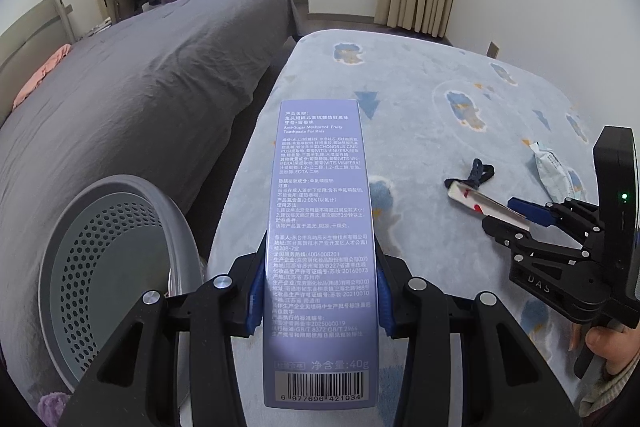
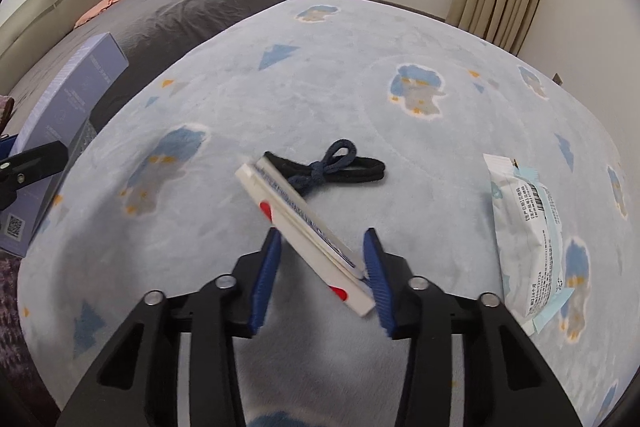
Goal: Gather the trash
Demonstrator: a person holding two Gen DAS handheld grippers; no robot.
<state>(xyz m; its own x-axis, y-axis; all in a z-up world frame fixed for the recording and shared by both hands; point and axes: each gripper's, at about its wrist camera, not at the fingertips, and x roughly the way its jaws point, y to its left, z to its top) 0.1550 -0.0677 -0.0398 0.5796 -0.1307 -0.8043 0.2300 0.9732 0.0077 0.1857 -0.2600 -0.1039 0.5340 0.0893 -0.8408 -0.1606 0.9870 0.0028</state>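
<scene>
Both grippers loaded; bin waits near left

Bin [image 1: 120, 267] sits near left, just beside the left gripper [image 1: 320, 287], clamped on the box [image 1: 320, 227]; swing left and release over the opening; right gripper [image 2: 320, 267] pinches a slim carton [image 2: 308, 227], skewed, likely loose; hair tie [image 2: 340, 167] and wrapper [image 2: 528, 227] lie on the blanket [image 2: 360, 87].

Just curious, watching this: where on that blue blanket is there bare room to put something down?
The blue blanket is bare along its far side, beyond the hair tie, and on its near left below the purple box. It is crowded mid-right: hair tie, white packet and wipes pack.
</scene>
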